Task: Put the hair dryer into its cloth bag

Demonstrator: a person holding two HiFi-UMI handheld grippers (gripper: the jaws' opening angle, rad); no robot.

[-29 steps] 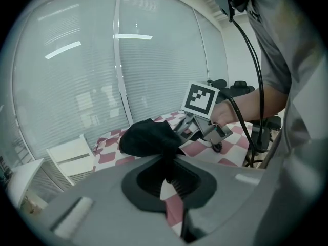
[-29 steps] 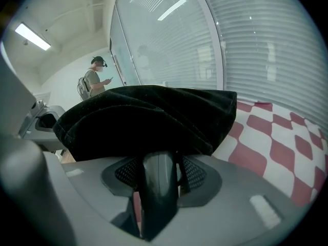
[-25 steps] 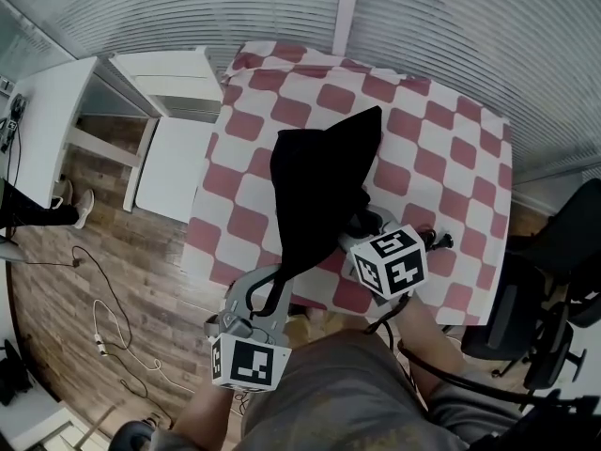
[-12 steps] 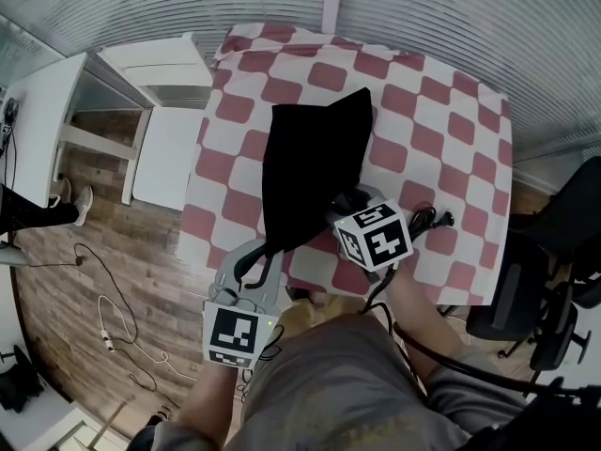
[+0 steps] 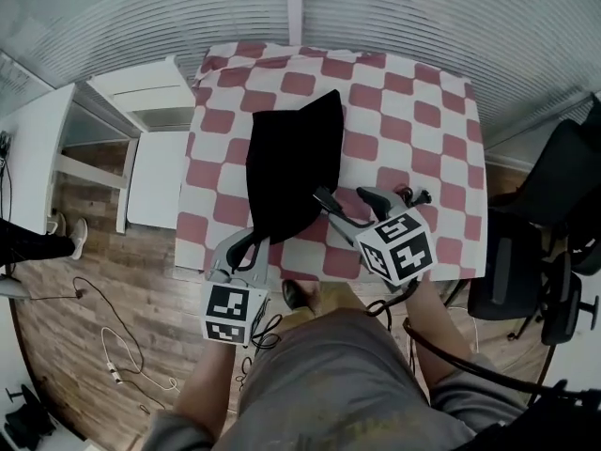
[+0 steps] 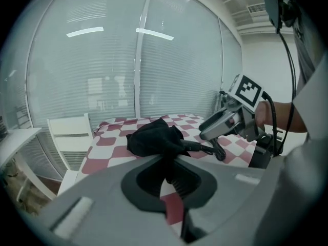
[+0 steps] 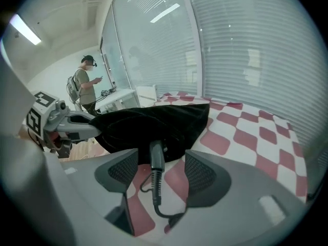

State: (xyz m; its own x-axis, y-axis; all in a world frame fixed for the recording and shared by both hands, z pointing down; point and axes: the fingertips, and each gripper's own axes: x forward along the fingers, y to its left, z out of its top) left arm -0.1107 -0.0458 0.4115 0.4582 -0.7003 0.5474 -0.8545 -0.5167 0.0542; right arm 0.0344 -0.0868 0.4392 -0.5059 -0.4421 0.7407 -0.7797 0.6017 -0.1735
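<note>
By the table's near left edge lies the bag, with the dryer inside it save the handle. I judge the left gripper, pinched on the bag's mouth, should keep it taut while the handle is nudged in. Since a second ago the right gripper has backed toward the near edge, its jaws just opened wide, the handle between them, untouched.

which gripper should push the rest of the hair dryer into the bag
Right, probably. The right gripper, whose jaws have just been opening, has the black hair dryer handle sticking out of the black cloth bag between its jaws. The left gripper is clamped on the bag's edge.
</note>
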